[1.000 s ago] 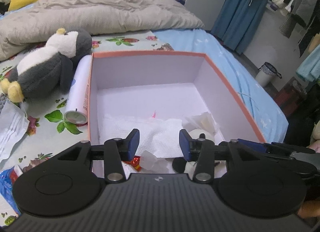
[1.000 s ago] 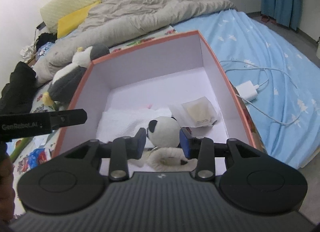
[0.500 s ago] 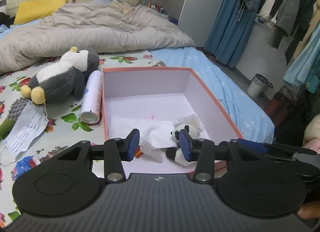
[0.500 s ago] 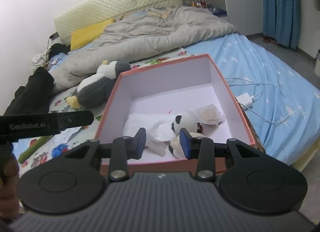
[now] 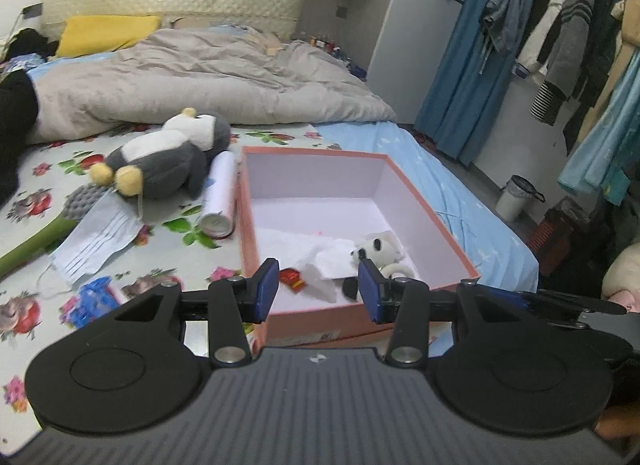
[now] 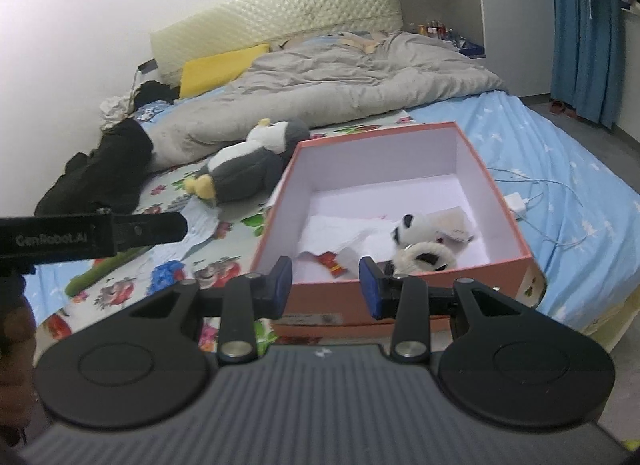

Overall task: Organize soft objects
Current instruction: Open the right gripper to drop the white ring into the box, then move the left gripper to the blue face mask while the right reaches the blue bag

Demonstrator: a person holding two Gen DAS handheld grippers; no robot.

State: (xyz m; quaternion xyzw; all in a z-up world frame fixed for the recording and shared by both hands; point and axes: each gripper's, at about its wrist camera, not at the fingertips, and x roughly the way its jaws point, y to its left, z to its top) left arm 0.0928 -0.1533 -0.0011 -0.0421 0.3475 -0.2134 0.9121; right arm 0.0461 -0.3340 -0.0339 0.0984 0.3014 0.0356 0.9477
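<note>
Panda lies in box, centre frame; both grippers have pulled back, jaws apart, empty. Penguin, upper left, likely next.

The left gripper's own body hides the near wall of the pink box at the bottom of the left wrist view, and its right pad covers part of the small panda toy. A green stem runs off the left edge. The bottles on the shelf at the upper right of the right wrist view are too small to tell apart. A hand at the lower left edge is dark and cut off.
</note>
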